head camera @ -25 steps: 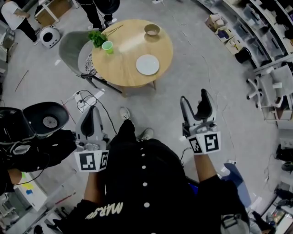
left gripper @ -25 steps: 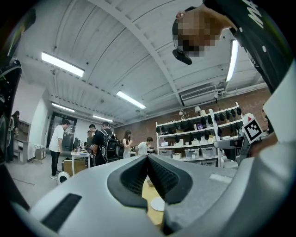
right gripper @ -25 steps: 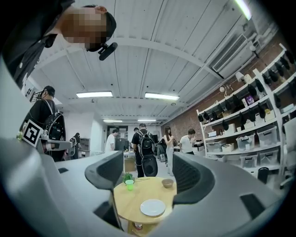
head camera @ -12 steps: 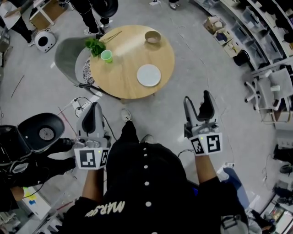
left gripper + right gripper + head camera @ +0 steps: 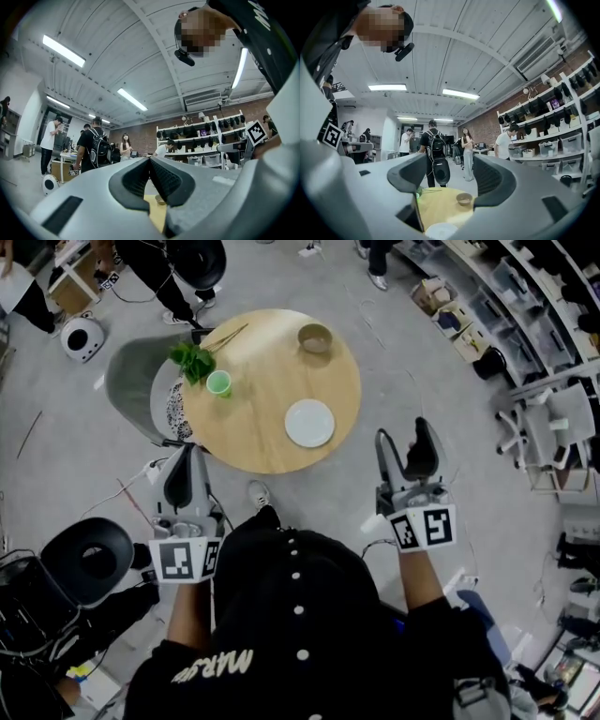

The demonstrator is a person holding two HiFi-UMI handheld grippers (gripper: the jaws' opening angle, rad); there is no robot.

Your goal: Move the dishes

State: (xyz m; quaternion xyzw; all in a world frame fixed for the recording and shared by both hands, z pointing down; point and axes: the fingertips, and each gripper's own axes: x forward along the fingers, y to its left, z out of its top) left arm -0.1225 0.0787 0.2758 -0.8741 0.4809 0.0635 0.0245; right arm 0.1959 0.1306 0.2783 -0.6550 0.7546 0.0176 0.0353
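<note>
A round wooden table (image 5: 253,427) stands on the floor ahead of me. On it lie a white plate (image 5: 309,423), a brown bowl (image 5: 315,337), a green cup (image 5: 218,382), a leafy green plant (image 5: 192,360) and chopsticks (image 5: 225,336). My left gripper (image 5: 184,456) is shut and empty, held short of the table's near-left edge. My right gripper (image 5: 403,439) is open and empty, off the table's right side. The right gripper view shows the bowl (image 5: 464,198), plate (image 5: 440,231) and cup (image 5: 418,191) between its open jaws. In the left gripper view (image 5: 150,161) the jaws meet, with the bowl (image 5: 160,200) below them.
A grey chair (image 5: 136,390) is tucked at the table's left. A black round seat (image 5: 89,559) sits at lower left, with cables (image 5: 155,470) on the floor near it. Shelving (image 5: 525,296) and a white office chair (image 5: 553,427) line the right. People stand beyond the table (image 5: 433,150).
The table has come nearer and lower in the head view. Both grippers have moved toward it, the left staying shut and the right open.
</note>
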